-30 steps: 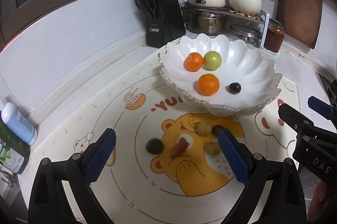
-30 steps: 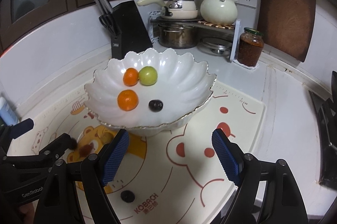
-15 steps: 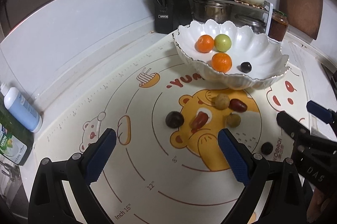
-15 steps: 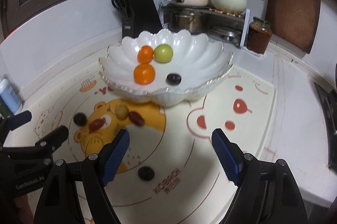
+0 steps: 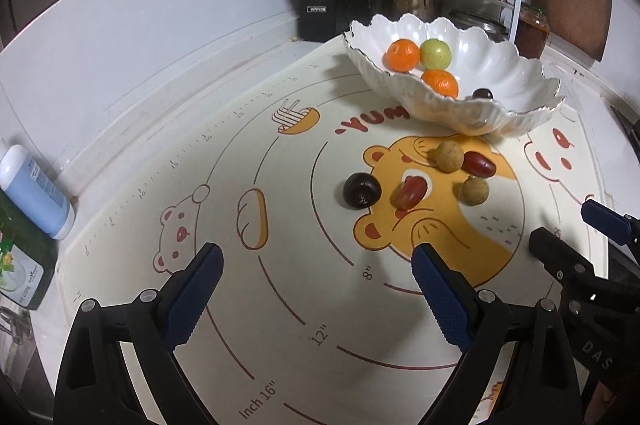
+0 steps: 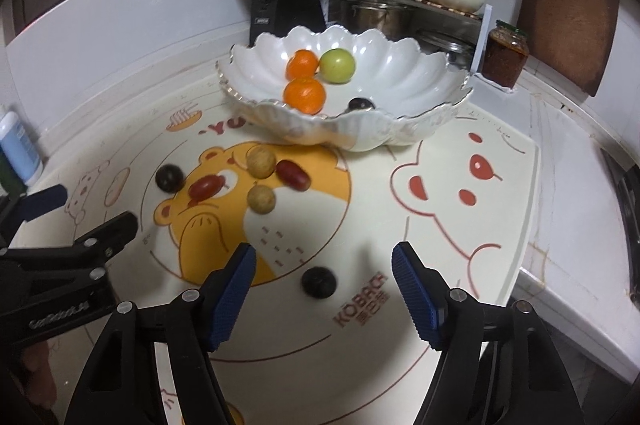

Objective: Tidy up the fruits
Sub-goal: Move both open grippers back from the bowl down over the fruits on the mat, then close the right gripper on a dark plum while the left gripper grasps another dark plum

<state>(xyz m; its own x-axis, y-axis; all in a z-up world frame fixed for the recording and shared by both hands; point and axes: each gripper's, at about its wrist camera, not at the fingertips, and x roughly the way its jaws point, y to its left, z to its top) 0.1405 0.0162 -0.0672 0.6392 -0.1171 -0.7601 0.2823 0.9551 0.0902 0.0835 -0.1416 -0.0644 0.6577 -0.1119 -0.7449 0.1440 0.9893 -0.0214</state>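
Left wrist view: left gripper [image 5: 316, 265] spread wide, gripping nothing, above the mat [image 5: 280, 305]; dark plum [image 5: 361, 190] well ahead.

Right wrist view: right gripper [image 6: 324, 267] closing, dark round fruit [image 6: 318, 282] between the pads, untouched.

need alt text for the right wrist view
The right gripper, jaws closing with nothing touching them yet, hangs over a dark round fruit on a cartoon bear mat. Behind, a scalloped white bowl holds two oranges, a green fruit and a dark one.
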